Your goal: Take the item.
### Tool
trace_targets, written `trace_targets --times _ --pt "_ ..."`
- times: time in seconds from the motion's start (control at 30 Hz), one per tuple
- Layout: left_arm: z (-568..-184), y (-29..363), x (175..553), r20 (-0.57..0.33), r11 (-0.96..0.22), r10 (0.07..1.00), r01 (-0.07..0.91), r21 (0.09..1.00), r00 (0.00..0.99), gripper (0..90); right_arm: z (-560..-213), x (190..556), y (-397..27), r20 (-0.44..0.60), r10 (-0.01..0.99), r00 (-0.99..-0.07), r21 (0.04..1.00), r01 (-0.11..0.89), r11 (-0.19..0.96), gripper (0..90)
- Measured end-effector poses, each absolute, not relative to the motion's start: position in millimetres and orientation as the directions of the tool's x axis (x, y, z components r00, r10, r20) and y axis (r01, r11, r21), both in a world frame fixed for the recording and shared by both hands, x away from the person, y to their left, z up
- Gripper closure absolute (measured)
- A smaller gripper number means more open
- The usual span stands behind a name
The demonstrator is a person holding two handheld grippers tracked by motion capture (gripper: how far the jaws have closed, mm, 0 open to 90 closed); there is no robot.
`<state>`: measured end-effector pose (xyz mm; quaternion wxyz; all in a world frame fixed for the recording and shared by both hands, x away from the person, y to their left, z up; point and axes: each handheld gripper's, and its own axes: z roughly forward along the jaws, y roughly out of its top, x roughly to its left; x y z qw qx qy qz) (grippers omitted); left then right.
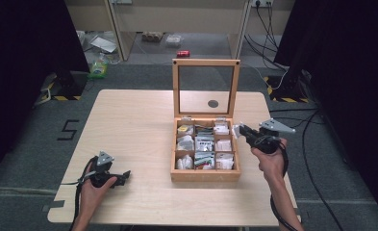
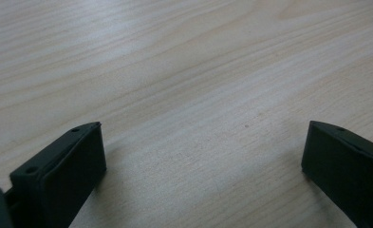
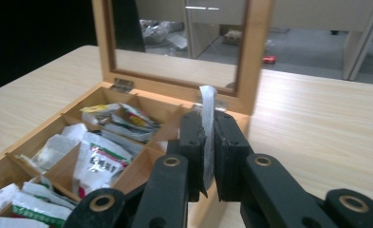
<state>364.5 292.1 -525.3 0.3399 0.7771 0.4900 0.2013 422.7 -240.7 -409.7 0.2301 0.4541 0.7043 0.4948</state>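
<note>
Right claw (image 3: pixel 207 156) clamped on thin sachet (image 3: pixel 208 102) above wooden box (image 1: pixel 205 176): light, limp, tearable; best pinched mid-body. Left claw (image 2: pixel 203 156) wide open, empty.

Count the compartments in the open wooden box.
9, in a three-by-three grid inside the wooden box: three by the hinged lid, three in the middle row, three along the near wall. All hold packets; the right gripper holds one packet.
</note>
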Motion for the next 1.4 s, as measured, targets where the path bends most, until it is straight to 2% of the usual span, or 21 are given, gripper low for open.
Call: trace_targets --times 0.5,1.4 --pt "-525.3 292.2 364.5 -0.021 -0.289 0.898 0.625 0.725 0.439 0.0 -428.0 428.4 -275.6 0.155 0.908 -0.390 0.883 0.467 0.049 83.5" --pt "-525.3 292.2 364.6 -0.021 -0.288 0.898 0.625 0.726 0.439 0.0 -469.7 437.5 -285.8 0.170 0.921 -0.351 0.827 0.559 0.060 83.5"
